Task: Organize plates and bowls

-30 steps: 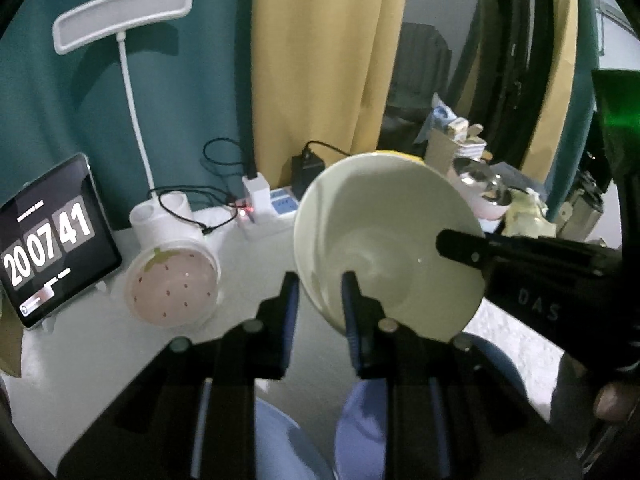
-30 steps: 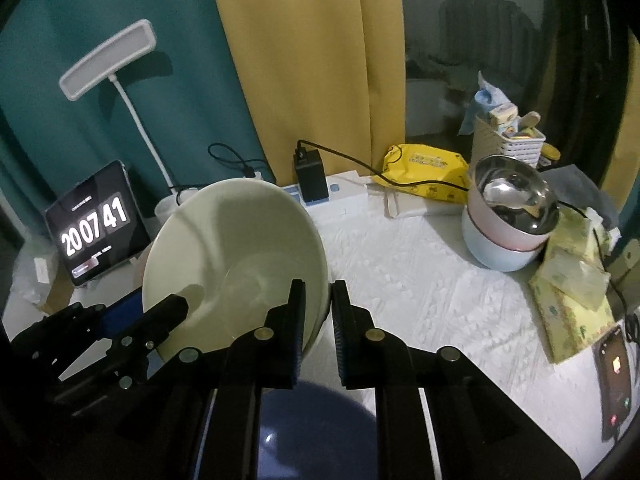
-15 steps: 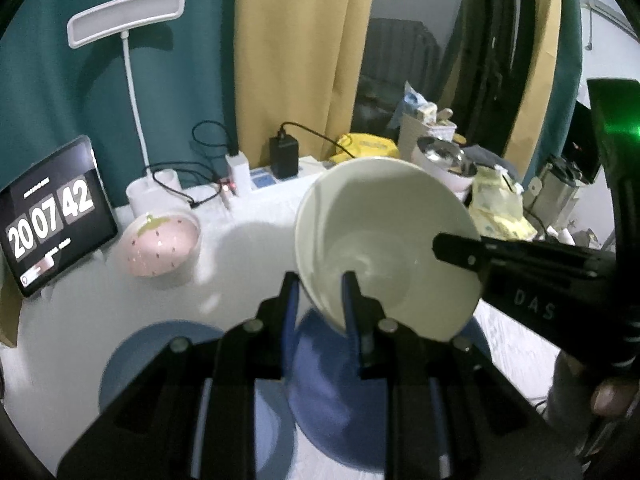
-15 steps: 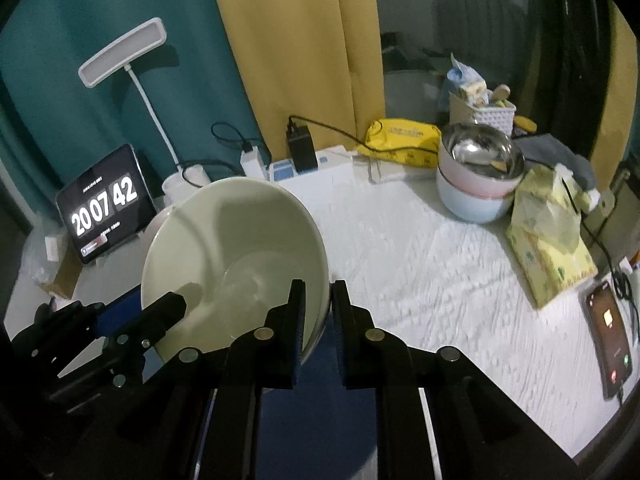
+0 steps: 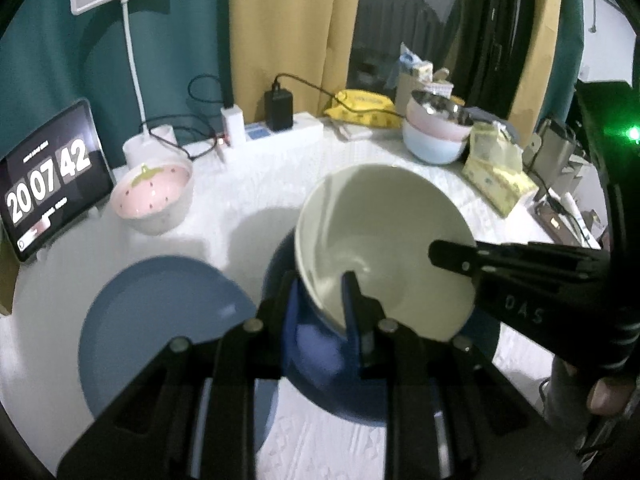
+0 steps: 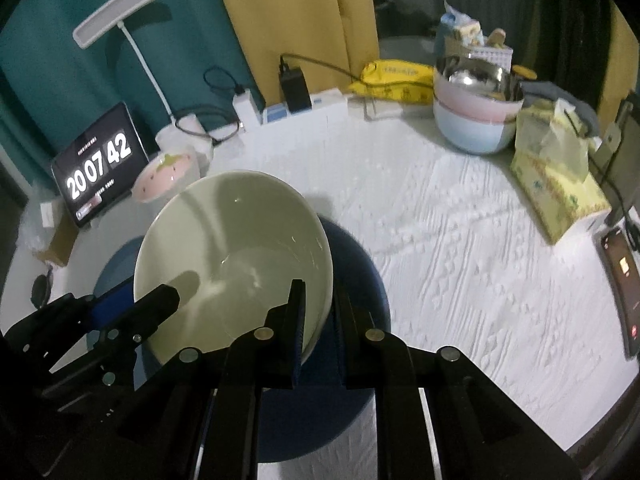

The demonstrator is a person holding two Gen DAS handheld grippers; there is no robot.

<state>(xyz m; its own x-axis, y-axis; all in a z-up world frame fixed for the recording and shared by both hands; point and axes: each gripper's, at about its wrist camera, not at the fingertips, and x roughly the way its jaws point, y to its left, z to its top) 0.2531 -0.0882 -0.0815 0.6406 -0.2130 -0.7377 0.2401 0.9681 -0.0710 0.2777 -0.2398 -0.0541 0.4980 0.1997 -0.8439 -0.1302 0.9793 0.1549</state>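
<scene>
With left tongs point(image 5: 320, 300) and right tongs point(image 6: 318, 312) each clamped on the cream bowl's point(image 6: 240, 248) rim at frame centre, uneven release risks it tipping off the dark blue plate point(image 6: 360, 264).

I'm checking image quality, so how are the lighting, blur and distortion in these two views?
Left wrist view: dim, fisheye-curved, blue plates smeared by blur. Right wrist view: dim too, cream bowl carrying a gripper shadow, edges bowed.

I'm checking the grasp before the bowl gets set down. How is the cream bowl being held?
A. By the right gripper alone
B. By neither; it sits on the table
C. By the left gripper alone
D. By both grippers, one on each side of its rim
D: the left gripper and right gripper each have jaws clamped on opposite sides of the cream bowl rim, above a dark blue plate.
</scene>
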